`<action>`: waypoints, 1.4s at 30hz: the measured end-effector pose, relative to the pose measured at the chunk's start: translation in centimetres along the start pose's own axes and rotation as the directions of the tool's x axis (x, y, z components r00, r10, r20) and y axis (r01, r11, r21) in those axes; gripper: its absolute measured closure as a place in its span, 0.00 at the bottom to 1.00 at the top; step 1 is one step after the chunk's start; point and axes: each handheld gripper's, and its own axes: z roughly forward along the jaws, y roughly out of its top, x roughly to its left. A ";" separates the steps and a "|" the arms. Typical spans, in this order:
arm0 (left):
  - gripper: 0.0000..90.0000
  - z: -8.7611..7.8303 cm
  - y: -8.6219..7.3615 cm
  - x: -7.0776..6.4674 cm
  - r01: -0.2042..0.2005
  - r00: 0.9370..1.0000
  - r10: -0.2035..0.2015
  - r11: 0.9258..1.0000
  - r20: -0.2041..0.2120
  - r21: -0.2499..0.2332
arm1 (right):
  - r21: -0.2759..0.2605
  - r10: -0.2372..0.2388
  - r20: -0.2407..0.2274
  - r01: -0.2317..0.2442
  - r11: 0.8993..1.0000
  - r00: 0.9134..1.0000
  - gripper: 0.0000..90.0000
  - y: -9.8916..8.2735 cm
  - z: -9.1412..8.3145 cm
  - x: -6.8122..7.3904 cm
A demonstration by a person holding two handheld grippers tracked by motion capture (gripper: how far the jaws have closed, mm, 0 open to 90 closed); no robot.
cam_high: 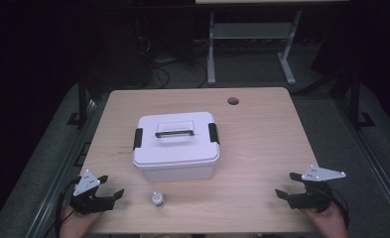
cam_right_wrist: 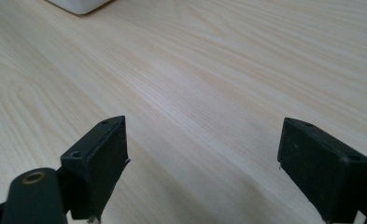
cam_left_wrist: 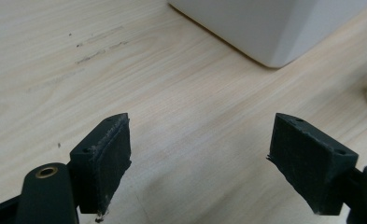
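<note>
A white lidded box (cam_high: pixel 176 145) with black side latches and a dark handle on top stands in the middle of the wooden table (cam_high: pixel 262 148). A small white bottle (cam_high: pixel 157 199) stands upright just in front of it. My left gripper (cam_high: pixel 110 186) rests at the front left corner, open, with only bare wood between its jaws. In the left gripper view, the left gripper (cam_left_wrist: pixel 200 149) faces the box corner (cam_left_wrist: pixel 274 32). At the front right, my right gripper (cam_high: pixel 288 185) is open over bare table. The right gripper (cam_right_wrist: pixel 202 154) has the box corner (cam_right_wrist: pixel 78 4) far off at the top left.
A round cable hole (cam_high: pixel 233 101) sits near the table's far right edge. Beyond the table stands a white desk frame (cam_high: pixel 252 44) with cables on a dark floor. Bare wood stretches between the box and the right gripper.
</note>
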 end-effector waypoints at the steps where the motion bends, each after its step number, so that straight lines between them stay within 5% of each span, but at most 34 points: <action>1: 0.23 0.1 0.0 0.0 0.000 1.000 0.000 1.000 0.006 -0.002 | 0.001 -0.006 0.006 0.006 1.000 1.000 0.17 0.1 0.0 -0.1; 6: 0.23 0.2 -0.4 0.2 0.006 0.999 -0.006 1.000 0.045 0.003 | -0.006 -0.004 -0.029 0.004 1.000 1.000 0.16 0.5 0.2 0.0; 15: 0.23 -0.4 -0.9 0.8 0.027 0.996 -0.023 0.998 0.084 -0.048 | -0.020 -0.109 -0.044 0.108 0.994 0.993 0.16 3.0 0.0 1.0; 22: 0.23 -0.6 -0.7 0.8 0.008 0.998 -0.005 0.999 0.058 -0.044 | 0.017 -0.137 -0.083 0.139 0.990 0.987 0.16 5.4 0.5 1.1; 42: 0.24 -0.3 -0.8 0.9 0.025 0.998 -0.023 0.999 0.055 -0.028 | 0.074 -0.290 -0.171 0.306 0.949 0.942 0.16 12.4 1.1 2.6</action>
